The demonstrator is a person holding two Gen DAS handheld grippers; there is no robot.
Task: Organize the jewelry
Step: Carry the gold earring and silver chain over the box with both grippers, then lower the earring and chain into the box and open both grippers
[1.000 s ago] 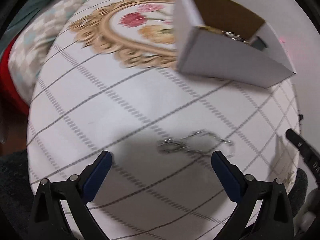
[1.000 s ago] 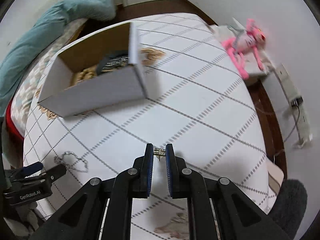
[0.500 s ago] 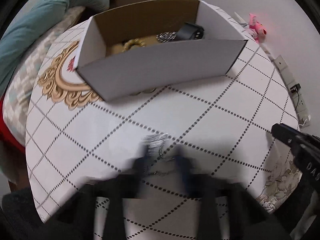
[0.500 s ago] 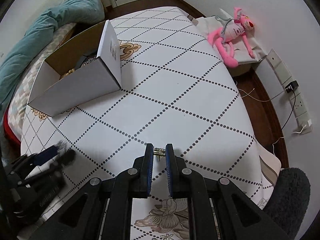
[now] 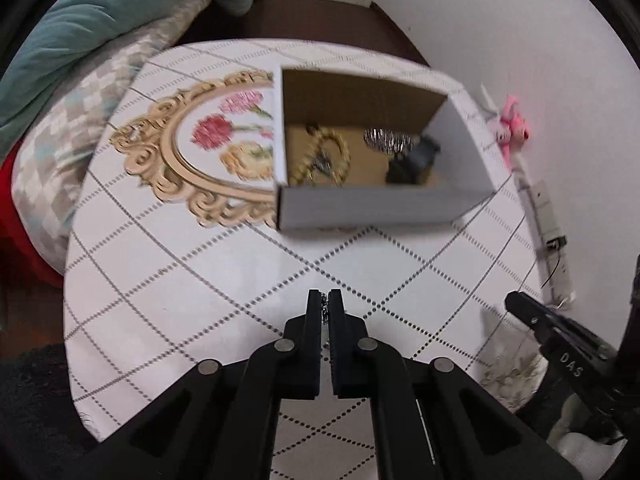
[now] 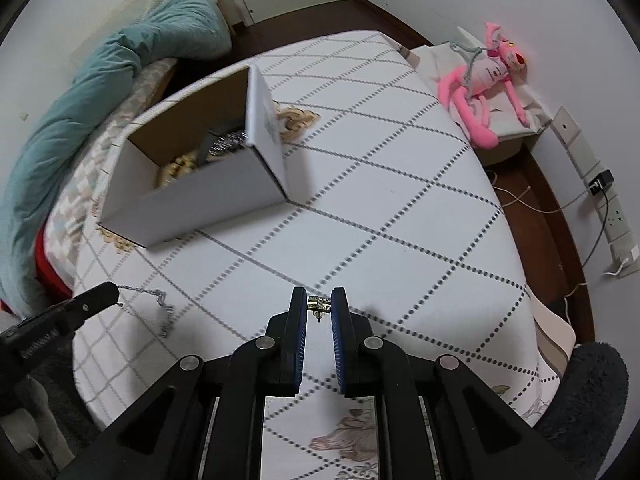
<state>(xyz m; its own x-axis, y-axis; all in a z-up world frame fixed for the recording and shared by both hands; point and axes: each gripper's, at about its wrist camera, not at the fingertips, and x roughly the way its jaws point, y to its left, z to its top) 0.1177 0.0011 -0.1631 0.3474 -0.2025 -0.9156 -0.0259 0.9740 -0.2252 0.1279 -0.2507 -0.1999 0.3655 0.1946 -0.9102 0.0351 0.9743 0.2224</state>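
My left gripper (image 5: 325,299) is shut on a thin silver chain (image 5: 327,312); in the right wrist view the chain (image 6: 158,304) hangs from its tip (image 6: 102,294) above the table. My right gripper (image 6: 319,303) is shut on a small gold earring (image 6: 319,305), held above the table. An open white cardboard box (image 5: 376,204) stands beyond both grippers; it holds a gold bracelet (image 5: 326,156), a silver piece (image 5: 386,140) and a dark item (image 5: 414,160). The box also shows in the right wrist view (image 6: 200,192).
The round table (image 6: 400,208) has a white grid-pattern cloth with a gold floral print (image 5: 192,160). A teal blanket (image 6: 100,88) lies on a bed to the left. A pink plush toy (image 6: 484,80) and a power strip (image 6: 612,216) are at the right.
My left gripper closed on the silver chain, which lay on the cloth, and lifted it. The right gripper kept hold of the earring and rose slightly.
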